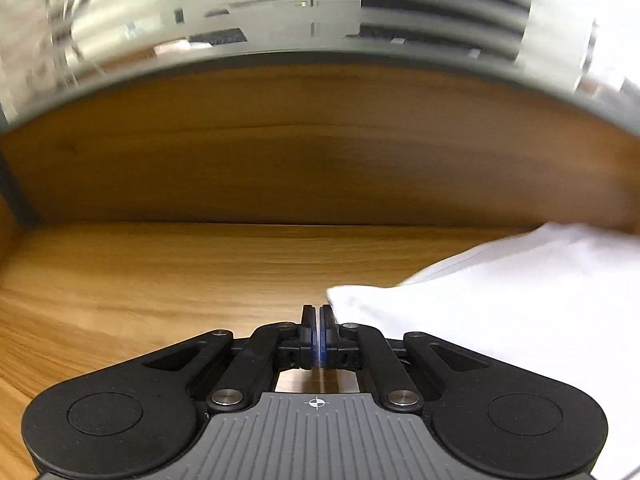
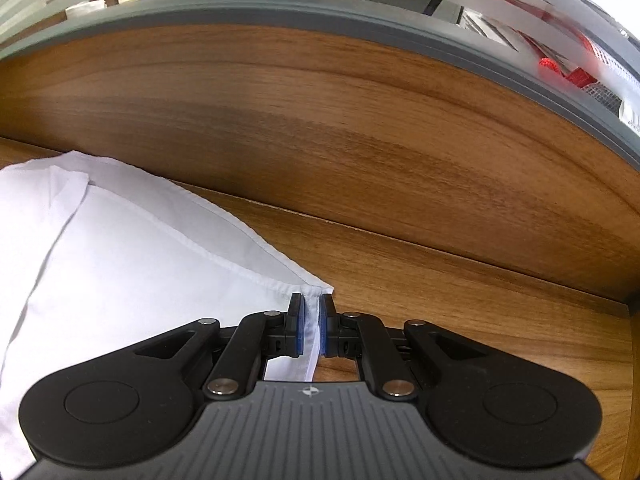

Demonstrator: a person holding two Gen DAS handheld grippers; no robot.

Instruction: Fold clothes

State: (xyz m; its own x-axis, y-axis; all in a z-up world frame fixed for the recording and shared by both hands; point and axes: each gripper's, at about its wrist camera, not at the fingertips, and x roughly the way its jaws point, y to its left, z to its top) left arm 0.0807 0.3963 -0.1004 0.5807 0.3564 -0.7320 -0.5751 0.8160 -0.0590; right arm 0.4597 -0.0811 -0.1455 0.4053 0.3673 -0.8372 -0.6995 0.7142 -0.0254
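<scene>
Softly creased white garment [image 2: 120,264] lay on the wood-grain worktop [image 2: 440,280].
Right hand-held gripper [image 2: 311,312] pinched its hemmed corner — left hand-held gripper [image 1: 318,320] pressed together, empty, just beside the cloth.

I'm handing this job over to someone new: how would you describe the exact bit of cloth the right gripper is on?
Start from the wooden table that runs up to the wood back panel; the white garment lies on its left part. Follow its stitched hem down to the pointed corner nearest the right gripper. It is the only stitched tip sitting between that gripper's blue pads.
</scene>
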